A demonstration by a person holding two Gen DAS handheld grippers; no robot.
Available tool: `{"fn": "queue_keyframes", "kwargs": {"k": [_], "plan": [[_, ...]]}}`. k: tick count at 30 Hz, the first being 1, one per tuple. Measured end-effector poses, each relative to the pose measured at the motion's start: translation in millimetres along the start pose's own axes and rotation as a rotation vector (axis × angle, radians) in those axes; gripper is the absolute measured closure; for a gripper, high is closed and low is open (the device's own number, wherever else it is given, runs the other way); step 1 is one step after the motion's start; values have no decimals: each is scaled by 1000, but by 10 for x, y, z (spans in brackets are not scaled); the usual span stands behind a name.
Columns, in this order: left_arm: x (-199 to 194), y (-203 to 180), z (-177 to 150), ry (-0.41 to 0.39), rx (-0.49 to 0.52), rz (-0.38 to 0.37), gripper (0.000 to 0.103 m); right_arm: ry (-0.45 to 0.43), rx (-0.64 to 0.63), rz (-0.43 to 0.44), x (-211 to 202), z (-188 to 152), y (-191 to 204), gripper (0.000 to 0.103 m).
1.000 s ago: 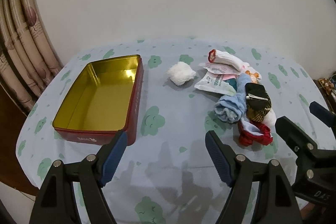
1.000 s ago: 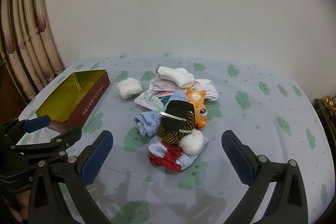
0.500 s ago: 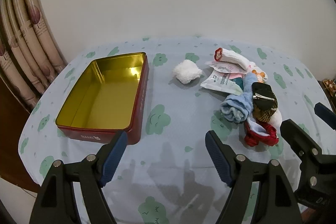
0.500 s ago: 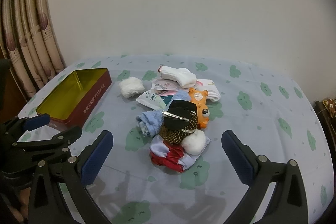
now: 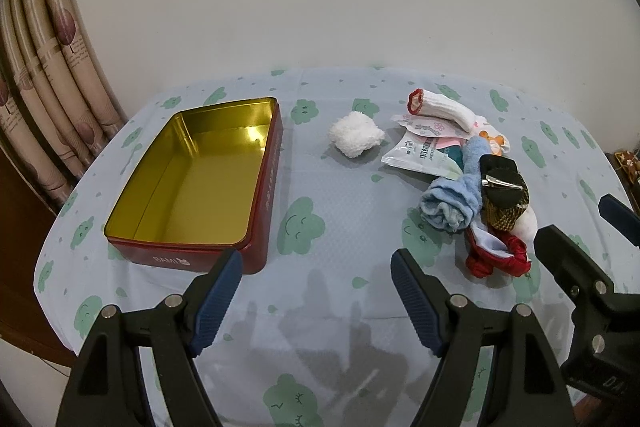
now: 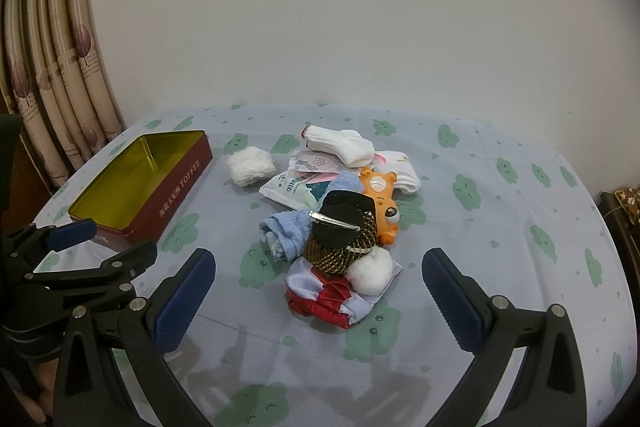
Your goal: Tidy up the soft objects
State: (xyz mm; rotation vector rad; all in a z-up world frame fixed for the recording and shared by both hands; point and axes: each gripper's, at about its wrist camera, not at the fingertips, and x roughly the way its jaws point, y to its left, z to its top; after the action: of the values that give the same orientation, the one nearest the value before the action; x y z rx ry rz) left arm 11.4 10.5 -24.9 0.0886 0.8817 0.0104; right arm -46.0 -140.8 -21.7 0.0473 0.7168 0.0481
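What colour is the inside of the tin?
Shiny gold-yellow inside the tin; red outside. Left wrist view shows it best.

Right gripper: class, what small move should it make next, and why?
Probably ease the right gripper forward and down onto the red cloth at the near edge of the pile. Its jaws are open and empty, that cloth lies nearest between them, and the tin stands empty.

- The left gripper (image 5: 316, 297) is built from black angular plastic arms, tipped with ribbed dark-blue pads (image 5: 218, 301).
- Round silver screws are set along each arm.
- The right gripper (image 6: 318, 297) is made likewise; white lettering is partly seen on its body.
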Motion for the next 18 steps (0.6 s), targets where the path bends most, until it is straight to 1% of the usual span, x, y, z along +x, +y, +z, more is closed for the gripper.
{"fn": "queue_keyframes", "kwargs": {"k": [18], "plan": [[-9, -8, -12, 0, -1, -5, 24, -3, 2, 1, -5, -7, 25, 0]]}}
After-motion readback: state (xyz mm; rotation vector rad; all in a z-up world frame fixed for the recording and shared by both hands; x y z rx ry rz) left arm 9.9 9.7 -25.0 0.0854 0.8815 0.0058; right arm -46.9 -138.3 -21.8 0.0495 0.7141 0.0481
